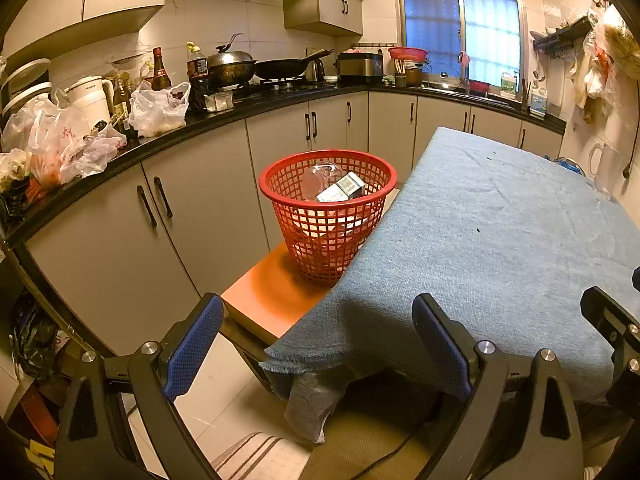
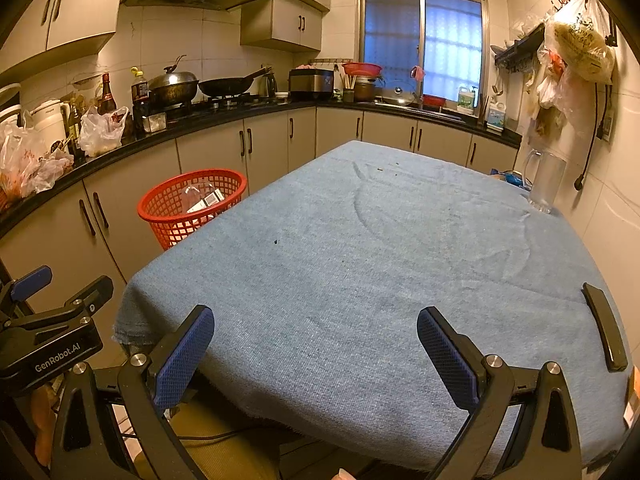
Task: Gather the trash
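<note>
A red mesh basket [image 1: 280, 184] stands on an orange stool [image 1: 272, 292] left of the table, and also shows in the right wrist view [image 2: 160, 204]. Inside it lie a clear plastic piece [image 1: 320, 176] and a small printed carton [image 1: 342, 188]. My left gripper [image 1: 318, 340] is open and empty, held near the table's front left corner. My right gripper [image 2: 316, 344] is open and empty over the table's front edge. The table carries a blue cloth [image 2: 360, 260] with a few tiny dark specks [image 2: 275, 242].
A black flat object [image 2: 604, 328] lies at the table's right edge. A clear plastic jug [image 2: 546, 184] stands at the far right corner. Kitchen counter [image 1: 224, 114] with plastic bags, bottles and pans runs left and behind. Bags hang on the right wall [image 2: 576, 48].
</note>
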`<state>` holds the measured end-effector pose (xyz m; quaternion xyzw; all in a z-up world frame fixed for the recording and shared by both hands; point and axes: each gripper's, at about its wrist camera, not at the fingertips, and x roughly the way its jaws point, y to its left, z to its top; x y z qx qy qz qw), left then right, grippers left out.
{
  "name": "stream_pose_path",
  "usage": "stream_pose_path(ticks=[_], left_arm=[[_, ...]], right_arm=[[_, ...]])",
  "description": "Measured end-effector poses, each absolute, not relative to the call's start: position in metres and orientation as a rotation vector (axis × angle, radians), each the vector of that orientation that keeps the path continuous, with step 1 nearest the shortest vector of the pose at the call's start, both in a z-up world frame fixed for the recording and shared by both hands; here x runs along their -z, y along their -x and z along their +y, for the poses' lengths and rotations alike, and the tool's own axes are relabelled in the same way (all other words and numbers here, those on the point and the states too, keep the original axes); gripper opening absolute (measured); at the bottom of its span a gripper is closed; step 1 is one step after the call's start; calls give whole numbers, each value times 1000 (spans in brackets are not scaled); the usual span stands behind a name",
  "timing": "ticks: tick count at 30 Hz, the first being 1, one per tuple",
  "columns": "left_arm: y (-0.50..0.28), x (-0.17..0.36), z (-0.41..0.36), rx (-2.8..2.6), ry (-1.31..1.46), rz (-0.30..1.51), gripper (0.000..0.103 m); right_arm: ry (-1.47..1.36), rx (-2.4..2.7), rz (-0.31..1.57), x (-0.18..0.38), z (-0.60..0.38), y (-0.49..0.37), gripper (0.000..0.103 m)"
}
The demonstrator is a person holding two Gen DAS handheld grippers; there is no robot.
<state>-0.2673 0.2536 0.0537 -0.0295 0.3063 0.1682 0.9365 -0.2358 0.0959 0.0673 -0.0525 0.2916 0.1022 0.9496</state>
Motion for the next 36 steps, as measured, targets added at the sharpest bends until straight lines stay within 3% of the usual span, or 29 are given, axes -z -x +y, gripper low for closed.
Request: stream_pose_path(ticks=[36], left_arm=[[266,-53,254,-336,60,628,95]], right_arm=[[107,-210,609,-57,93,231,103]])
